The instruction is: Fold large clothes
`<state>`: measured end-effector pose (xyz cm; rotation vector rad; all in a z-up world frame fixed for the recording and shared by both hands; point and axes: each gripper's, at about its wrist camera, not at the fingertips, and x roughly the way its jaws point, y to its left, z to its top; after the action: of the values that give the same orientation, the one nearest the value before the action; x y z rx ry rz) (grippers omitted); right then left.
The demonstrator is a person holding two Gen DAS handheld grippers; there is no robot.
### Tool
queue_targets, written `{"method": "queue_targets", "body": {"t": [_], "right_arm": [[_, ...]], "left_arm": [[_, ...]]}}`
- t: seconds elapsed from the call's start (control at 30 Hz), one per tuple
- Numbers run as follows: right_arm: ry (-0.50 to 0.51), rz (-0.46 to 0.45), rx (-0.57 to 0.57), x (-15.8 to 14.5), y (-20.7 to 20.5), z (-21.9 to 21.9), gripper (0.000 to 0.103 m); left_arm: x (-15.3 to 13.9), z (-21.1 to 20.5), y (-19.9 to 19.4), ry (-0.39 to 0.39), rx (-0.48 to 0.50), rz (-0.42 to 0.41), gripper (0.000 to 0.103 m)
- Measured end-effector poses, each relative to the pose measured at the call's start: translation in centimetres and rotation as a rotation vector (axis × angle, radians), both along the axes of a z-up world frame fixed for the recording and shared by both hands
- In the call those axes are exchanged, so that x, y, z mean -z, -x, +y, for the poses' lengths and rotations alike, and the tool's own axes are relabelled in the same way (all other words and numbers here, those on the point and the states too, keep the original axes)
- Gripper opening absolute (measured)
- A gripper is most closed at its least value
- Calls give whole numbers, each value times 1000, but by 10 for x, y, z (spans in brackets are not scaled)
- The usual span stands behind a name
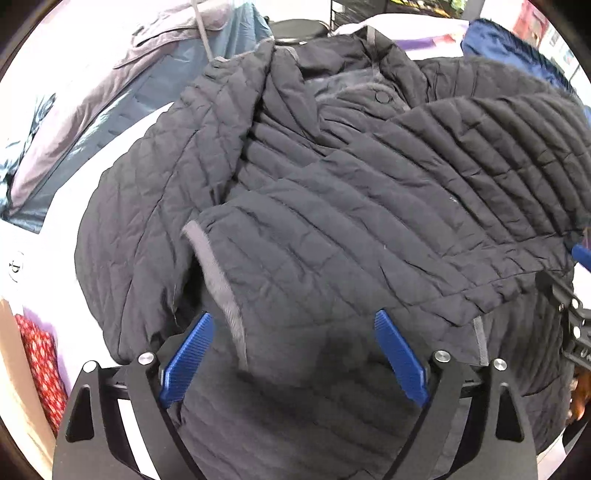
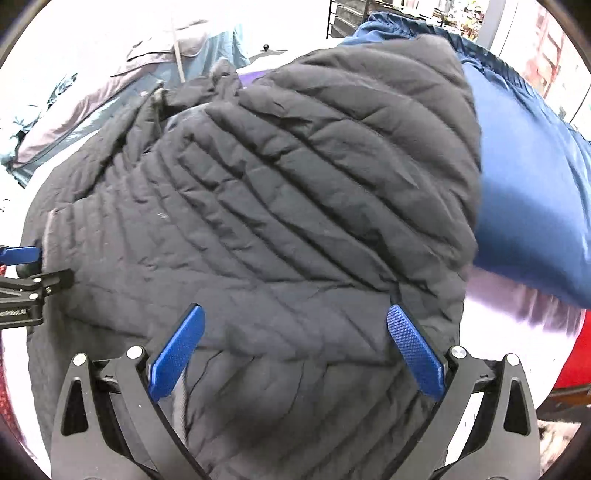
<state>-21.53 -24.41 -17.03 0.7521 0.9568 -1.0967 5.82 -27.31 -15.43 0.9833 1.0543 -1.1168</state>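
Note:
A dark quilted puffer jacket (image 1: 332,206) lies on a white table, a sleeve folded across its body, with a grey-trimmed edge (image 1: 218,280) near my left gripper. My left gripper (image 1: 293,317) hovers over the jacket's lower part, blue fingers wide apart, holding nothing. In the right wrist view the same jacket (image 2: 277,221) fills the middle, its right side bunched up. My right gripper (image 2: 295,314) is open just above the jacket's hem, empty. The left gripper's tip also shows in the right wrist view (image 2: 22,254) at the far left edge.
A grey and teal garment (image 1: 110,110) lies at the back left of the white table (image 1: 48,236). A blue shiny garment (image 2: 524,192) lies to the right of the jacket. A red patterned cloth (image 1: 40,362) is at the lower left. Black shelving (image 2: 347,18) stands behind.

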Motion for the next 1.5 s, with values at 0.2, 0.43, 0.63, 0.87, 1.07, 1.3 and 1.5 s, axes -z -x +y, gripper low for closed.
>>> {"method": "queue_targets", "body": {"t": [0.2,0.43,0.63,0.87,1.07,1.3,1.5], "right_arm": [[-8,5,-35,-10,3,20,98],[-94,-54,-32,-13,24,46,98],[-164,-74,-45,-7,19,50,98],[-190,-56,-73,-3,17,59,98],[-226,-52,-11,4,38,62,98],[-259,-55,20,9,45,50,98],[-234,-76,-19,-2,28,39,98]], "left_arm": [[-10,34,-6,35,-51,29,88],[-15,64,-27,47,-92,-35,88],[-23,29,-58,61,-114,-80,87],[-8,-61,-56,33,-21,-190,78],[22,-127,-51,-38,35,-218,75],[46,-137,-77,-122,-20,-206,37],[7,-100,-132,-13,-157,-51,8]]}}
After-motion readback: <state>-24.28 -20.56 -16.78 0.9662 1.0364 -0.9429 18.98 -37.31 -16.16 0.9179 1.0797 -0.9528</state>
